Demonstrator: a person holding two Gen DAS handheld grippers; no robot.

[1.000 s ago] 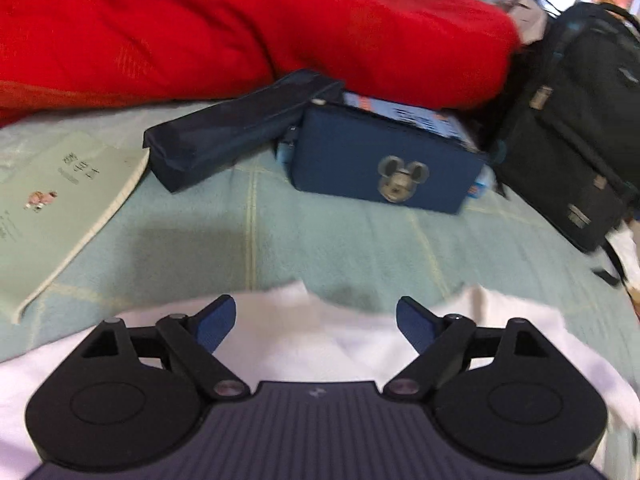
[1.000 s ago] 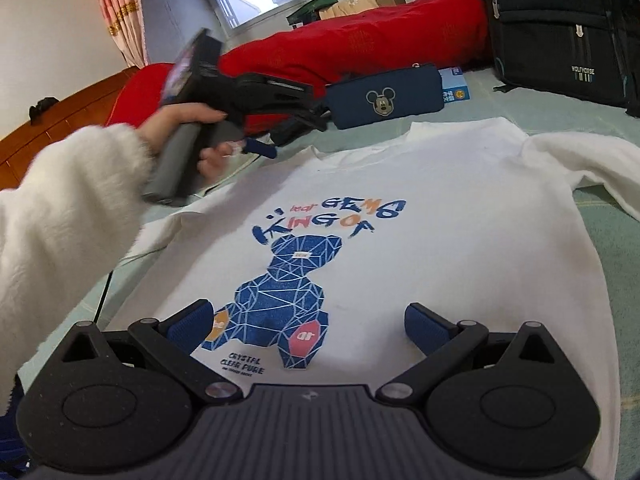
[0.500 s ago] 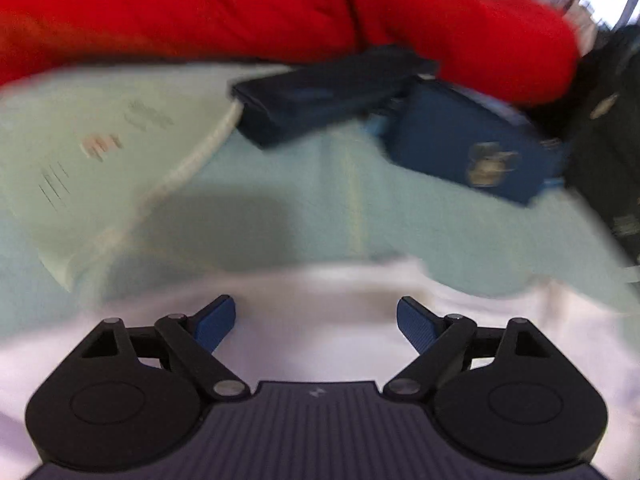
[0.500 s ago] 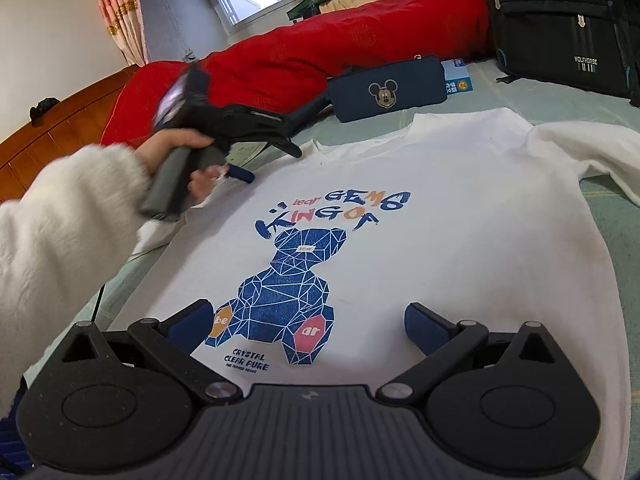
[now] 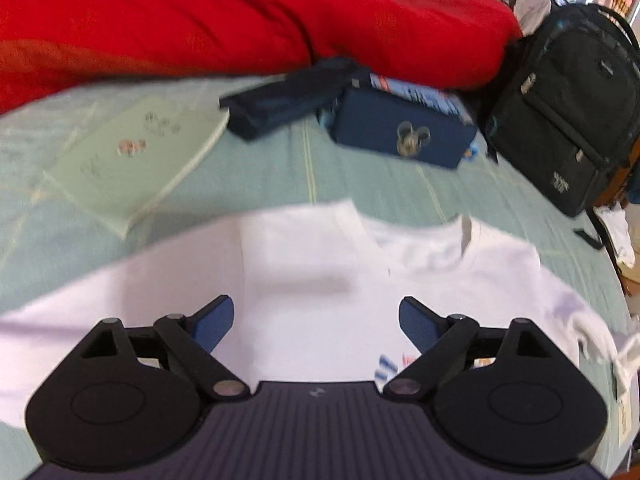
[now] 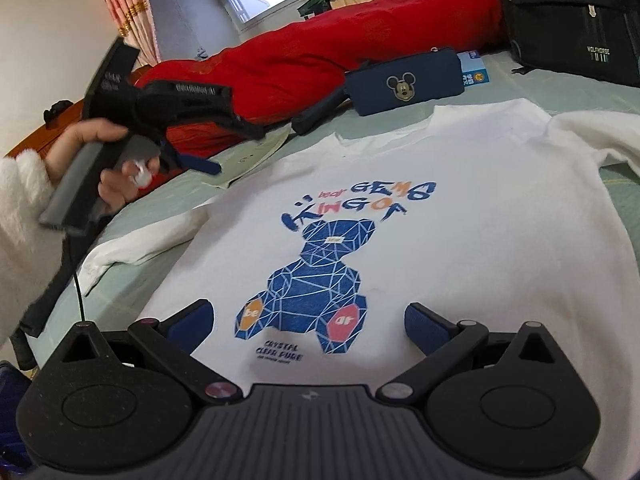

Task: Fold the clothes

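Observation:
A white T-shirt (image 6: 460, 220) with a blue bear print lies face up and spread flat on the pale green bed sheet (image 6: 120, 292). Its left sleeve (image 6: 132, 248) is bunched up, and its right sleeve (image 6: 592, 136) trails off to the right. My left gripper (image 6: 236, 150), held in a hand with a fluffy white sleeve, hovers above the shirt's left shoulder edge. In its own view the left gripper (image 5: 314, 308) looks down on the shirt (image 5: 312, 264) below the collar (image 5: 420, 248); its jaws are opening, with nothing between them. My right gripper (image 6: 308, 312) stands open and empty over the shirt's hem.
Beyond the collar lie a navy pencil case (image 5: 404, 140) with a mouse badge, a dark folded pouch (image 5: 288, 100) and a pale green booklet (image 5: 132, 160). A red quilt (image 5: 240, 20) runs along the back. A black backpack (image 5: 568, 112) stands at the far right.
My left gripper has swung left and drawn back from the collar, so more of the shirt shows in its view. The right gripper has stayed where it was.

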